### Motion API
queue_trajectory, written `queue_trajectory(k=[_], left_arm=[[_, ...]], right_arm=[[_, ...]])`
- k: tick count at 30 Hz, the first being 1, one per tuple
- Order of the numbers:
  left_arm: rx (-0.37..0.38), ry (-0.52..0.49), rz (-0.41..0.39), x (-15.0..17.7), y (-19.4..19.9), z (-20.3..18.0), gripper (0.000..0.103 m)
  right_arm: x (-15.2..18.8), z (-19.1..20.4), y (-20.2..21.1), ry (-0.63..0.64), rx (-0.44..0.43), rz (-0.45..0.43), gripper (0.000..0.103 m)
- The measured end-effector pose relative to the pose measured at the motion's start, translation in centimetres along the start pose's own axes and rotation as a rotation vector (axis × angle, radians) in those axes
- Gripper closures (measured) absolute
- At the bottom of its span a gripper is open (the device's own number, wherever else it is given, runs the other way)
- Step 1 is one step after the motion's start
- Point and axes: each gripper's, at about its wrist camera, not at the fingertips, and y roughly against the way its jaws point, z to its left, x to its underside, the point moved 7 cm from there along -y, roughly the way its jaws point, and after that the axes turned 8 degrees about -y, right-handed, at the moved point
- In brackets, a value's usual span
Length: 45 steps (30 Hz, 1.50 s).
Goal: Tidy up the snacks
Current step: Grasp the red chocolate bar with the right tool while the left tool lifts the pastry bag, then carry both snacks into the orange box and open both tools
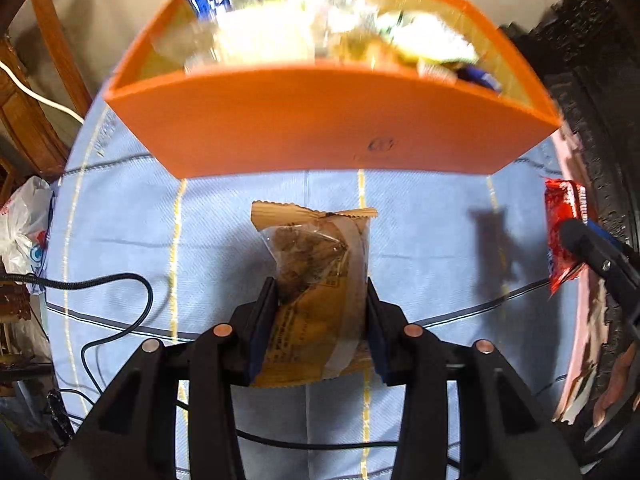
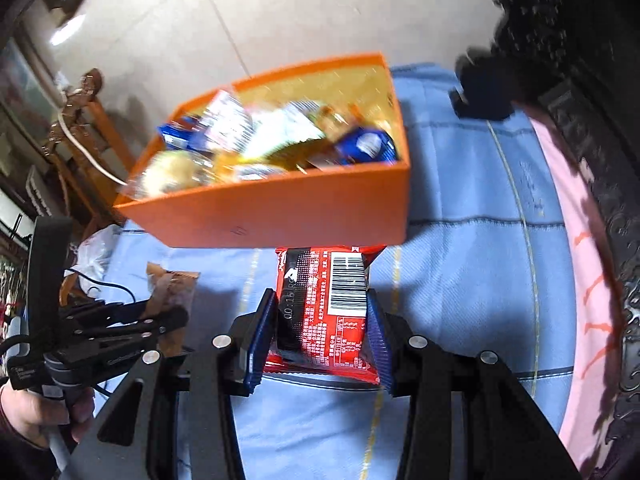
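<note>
An orange box (image 1: pixel 328 128) full of mixed snack packets stands on the blue tablecloth (image 1: pixel 132 216); it also shows in the right wrist view (image 2: pixel 288 212). My left gripper (image 1: pixel 320 292) is shut on a tan packet with a clear window (image 1: pixel 316 264), held above the cloth just short of the box. My right gripper (image 2: pixel 322 304) is shut on a red packet with a barcode (image 2: pixel 326 300), also held near the box's front wall. The red packet (image 1: pixel 564 228) and the tan packet (image 2: pixel 170 284) each show in the other view.
A black cable (image 1: pixel 116 300) lies on the cloth at the left. A white plastic bag (image 1: pixel 24 224) sits off the left edge. Dark carved furniture (image 1: pixel 592 92) and a pink cloth (image 2: pixel 580 264) border the right side. Wooden furniture (image 1: pixel 28 112) stands at the far left.
</note>
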Motion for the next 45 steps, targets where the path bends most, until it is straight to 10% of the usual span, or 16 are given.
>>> queue_trajectory(k=[20, 35, 40, 45], left_arm=[[-0.016, -0.024, -0.254, -8.0, 8.8, 0.4, 0.063], [-0.076, -0.016, -0.262, -17.9, 4.5, 2.6, 0.062], [-0.156, 0.001, -0.277, -19.0, 3.7, 3.8, 0.013], [-0.175, -0.003, -0.259, -19.0, 3.2, 4.1, 0.008]], right_arm=[[-4.9, 6.0, 6.5, 0.117, -0.049, -0.158, 0.059], [-14.5, 6.5, 0.1, 0.137, -0.053, -0.179, 0.058], [-15.2, 6.1, -1.6, 0.134, -0.025, -0.218, 0.023], [-15.0, 6.0, -2.1, 0.136, -0.019, -0.210, 0.022]])
